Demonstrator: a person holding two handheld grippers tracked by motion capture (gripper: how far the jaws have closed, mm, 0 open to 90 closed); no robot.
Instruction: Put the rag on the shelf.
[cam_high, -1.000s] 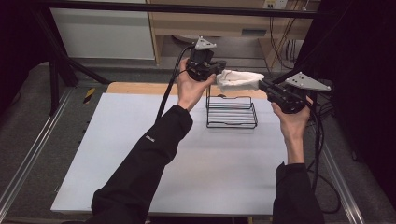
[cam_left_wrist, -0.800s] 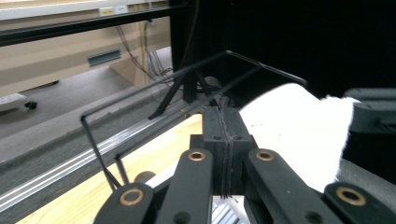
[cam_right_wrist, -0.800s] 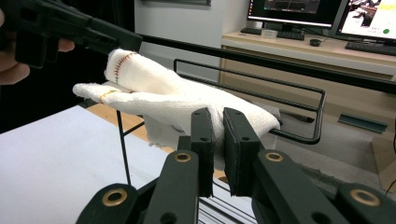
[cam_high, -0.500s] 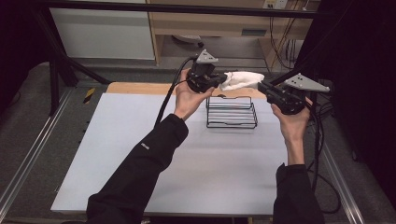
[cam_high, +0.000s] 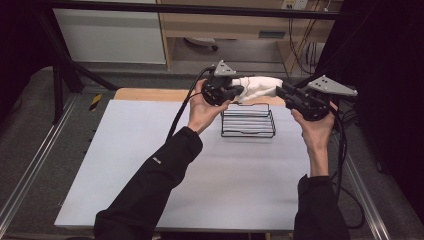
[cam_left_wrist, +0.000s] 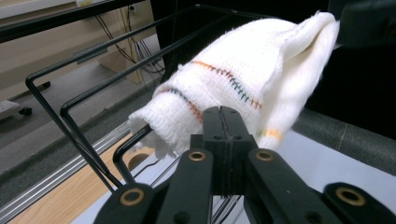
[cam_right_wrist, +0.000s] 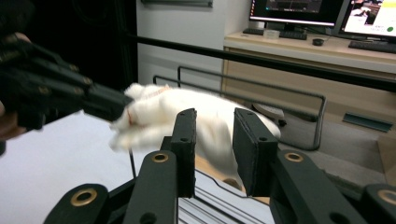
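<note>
1. Forearms enter from the near edge of the tabletop and reach toward its far side; each hand carries a claw raised above the surface.
2. Left claw: jaws pressed fully together on one end of the cloth, as the left gripper view shows, where no gap remains between the jaws and white knit with coloured stitching rises directly beyond them.
3. Right claw: jaws parted, one to each side of the cloth's other end. The right gripper view shows clear space between the pads with the cloth just ahead of them, so no grip is made here yet.
4. The cloth hangs in the air between the two claws, just above and beyond the rack, which stands on the tabletop below both claws. Holding it by one end probably presents the free end for the second claw to take.
5. View comparison: the high view gives the layout of cloth, rack and hands but hides the jaw gaps; the gripper views settle them. The right gripper view also shows the left claw pinching the cloth, and the rack's wire behind it.
</note>
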